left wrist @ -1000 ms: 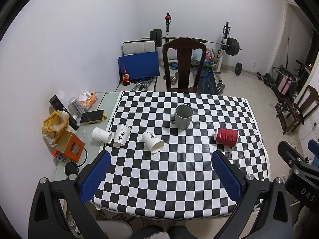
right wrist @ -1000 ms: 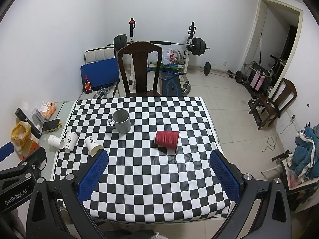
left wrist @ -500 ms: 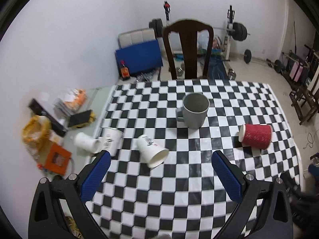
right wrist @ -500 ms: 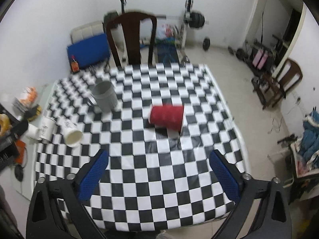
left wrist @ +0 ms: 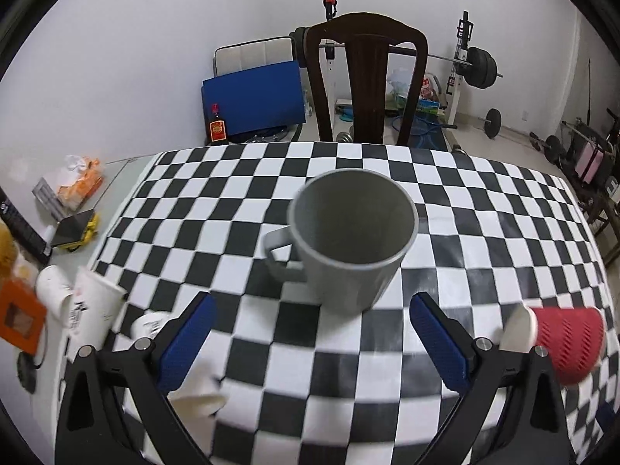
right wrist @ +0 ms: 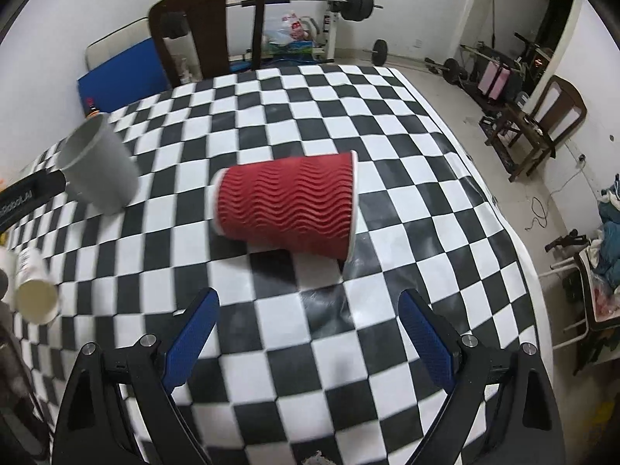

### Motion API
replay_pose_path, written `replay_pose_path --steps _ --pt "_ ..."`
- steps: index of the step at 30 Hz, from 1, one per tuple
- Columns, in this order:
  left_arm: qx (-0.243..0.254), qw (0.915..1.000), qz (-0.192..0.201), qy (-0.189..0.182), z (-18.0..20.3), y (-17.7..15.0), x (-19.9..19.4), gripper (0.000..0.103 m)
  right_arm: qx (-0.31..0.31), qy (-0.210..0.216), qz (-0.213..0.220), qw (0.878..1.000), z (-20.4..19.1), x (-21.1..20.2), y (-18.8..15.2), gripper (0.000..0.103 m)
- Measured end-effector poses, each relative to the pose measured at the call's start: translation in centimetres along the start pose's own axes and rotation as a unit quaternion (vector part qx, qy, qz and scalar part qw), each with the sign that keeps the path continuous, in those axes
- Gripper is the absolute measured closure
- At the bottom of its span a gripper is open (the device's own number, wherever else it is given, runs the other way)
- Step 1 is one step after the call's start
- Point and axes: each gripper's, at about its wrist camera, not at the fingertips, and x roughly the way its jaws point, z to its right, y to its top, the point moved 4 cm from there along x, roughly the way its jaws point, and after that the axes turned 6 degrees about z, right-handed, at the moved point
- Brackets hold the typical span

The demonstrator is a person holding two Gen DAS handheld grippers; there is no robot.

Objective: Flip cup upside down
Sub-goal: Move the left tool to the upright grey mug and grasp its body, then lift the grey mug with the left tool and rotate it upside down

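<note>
A grey mug [left wrist: 350, 240] stands upright on the checkered table [left wrist: 484, 209], mouth up, handle to the left. My left gripper [left wrist: 310, 312] is open just in front of it, the mug ahead of its blue pads. The mug also shows in the right wrist view [right wrist: 99, 166]. A red ribbed paper cup [right wrist: 288, 205] lies on its side, mouth to the right. My right gripper [right wrist: 308, 306] is open just in front of it. The red cup shows at the right of the left wrist view [left wrist: 562, 343].
White paper cups [left wrist: 93, 310] lie and stand at the table's left edge; one [right wrist: 35, 290] lies on its side. A dark wooden chair [left wrist: 368, 77] stands behind the table. Clutter [left wrist: 73, 186] sits on a side surface at the left. Gym gear stands behind.
Both grippers have moved forward and down towards the table. The grey mug and the red cup now loom large right ahead of the open fingers.
</note>
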Motion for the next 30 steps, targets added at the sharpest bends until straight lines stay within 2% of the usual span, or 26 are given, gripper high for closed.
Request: replay_pose_path --steps 5,14,16,17,22,30 --pt "-0.008 1.0 0.002 -0.001 0.9 -0.3 2.3 0.001 0.018 -0.012 -0.005 1.0 1.2 2.9 -0.2 0.008" --pt "-0.01 0.9999 0.006 0.001 2.1 0.0 5.2 0.001 0.013 -0.029 -0.008 0.999 1.5 5.1 -0.9 0.008" --pt "-0.003 1.0 0.009 0.003 2.5 0.2 5.6 0.009 0.011 -0.032 -0.011 0.999 1.6 5.2 -1.1 0.008" --pt "0.003 0.9999 0.01 0.005 2.7 0.2 5.7 0.022 0.01 -0.034 -0.012 0.999 1.6 5.2 -1.2 0.008" --pt "0.011 0.9997 0.022 0.003 2.6 0.4 5.8 0.023 0.009 -0.041 -0.013 0.999 0.9 5.6 -1.4 0.008" --pt "0.016 0.9994 0.031 -0.003 1.5 0.6 3.6 0.024 0.003 -0.047 -0.008 0.999 1.3 3.9 -1.6 0.008"
